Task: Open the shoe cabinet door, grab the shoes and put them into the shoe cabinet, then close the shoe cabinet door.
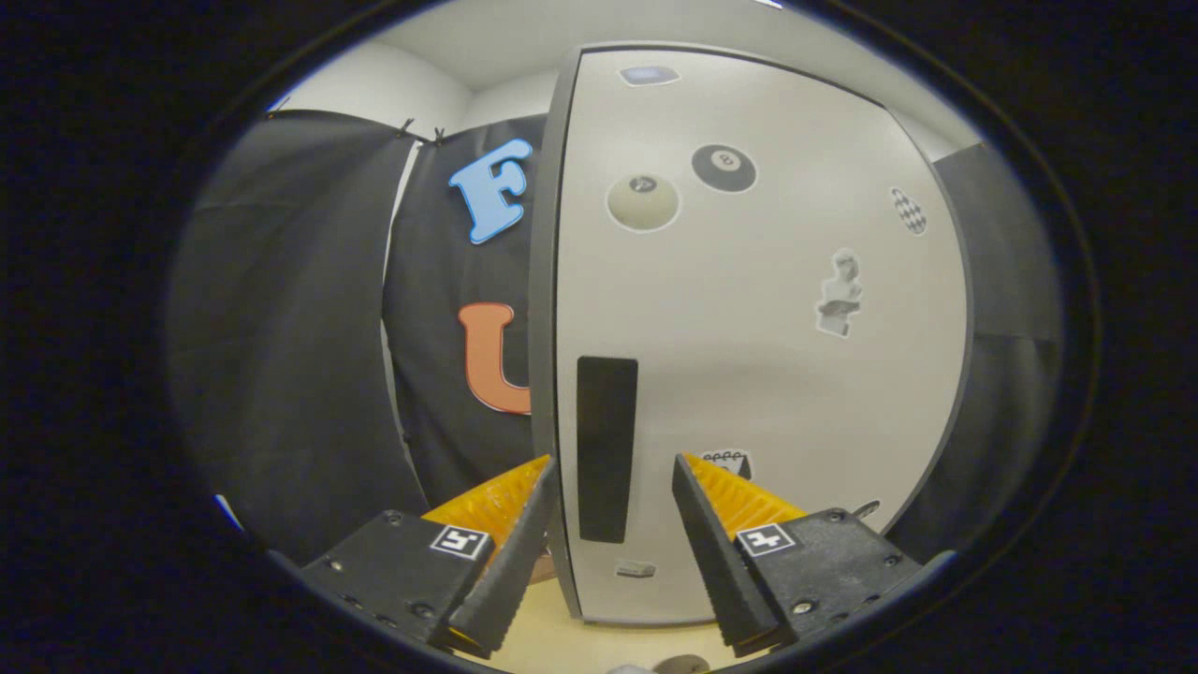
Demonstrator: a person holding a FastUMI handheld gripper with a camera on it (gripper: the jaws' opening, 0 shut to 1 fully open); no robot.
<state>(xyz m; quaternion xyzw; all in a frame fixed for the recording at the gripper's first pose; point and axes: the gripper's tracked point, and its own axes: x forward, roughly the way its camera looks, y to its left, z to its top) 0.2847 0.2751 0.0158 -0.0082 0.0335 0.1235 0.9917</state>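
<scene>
Cabinet door [749, 374] closed; approach to handle.
Gripper [611, 466] spread wide, holding nothing, fingers straddling door's left edge w/ the dark vertical handle strip [606, 447] between and just beyond tips, prob. lined up to pinch that edge and pull. Stickers on door face. Shoes not yet handled.

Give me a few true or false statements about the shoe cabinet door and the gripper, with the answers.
1. The gripper is open. True.
2. The cabinet door stands wide open. False: it looks shut.
3. The black handle lies just ahead, between the fingers. True.
4. The fingers clamp a shoe. False: they hold nothing.
5. An eight-ball sticker is on the door. True.
</scene>
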